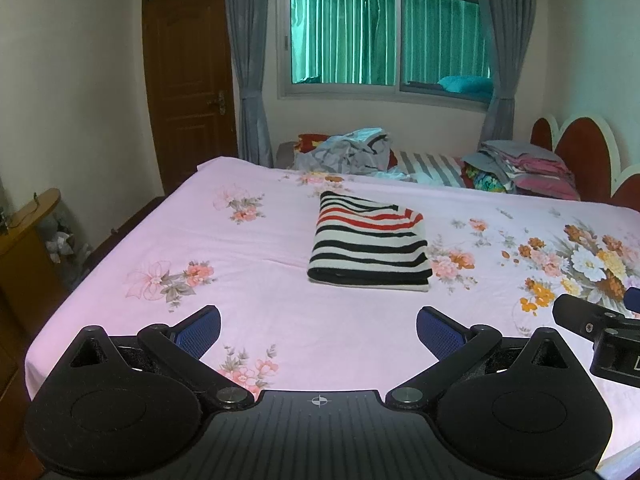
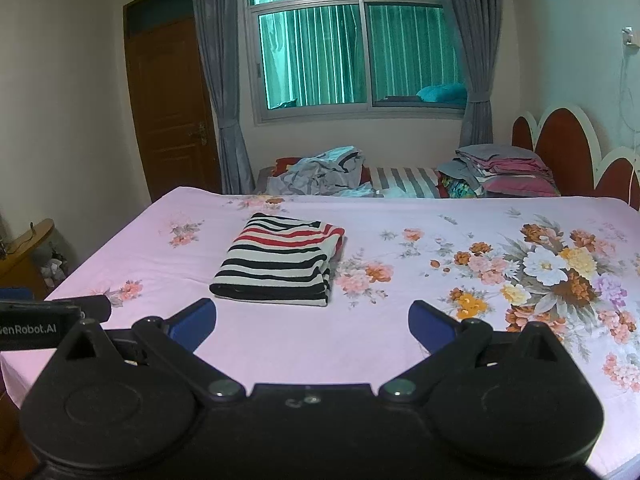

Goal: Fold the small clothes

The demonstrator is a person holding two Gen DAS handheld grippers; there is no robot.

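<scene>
In the left wrist view, the folded striped garment (image 1: pixel 370 242) lies on the bed (image 1: pixel 260 312) straight ahead of the left gripper (image 1: pixel 318 330), slightly right of centre and apart from its spread, empty fingers (image 1: pixel 198 330). In the right wrist view, the same garment sits ahead and to the left of the right gripper (image 2: pixel 312 326), whose fingers (image 2: pixel 434 328) are also released and empty. Both grippers look about equally near, and the garment's stripes run across both views.

Wooden door (image 1: pixel 188 80) left of a grey-curtained window (image 1: pixel 384 36); scalloped headboard (image 1: pixel 580 152) right.
</scene>
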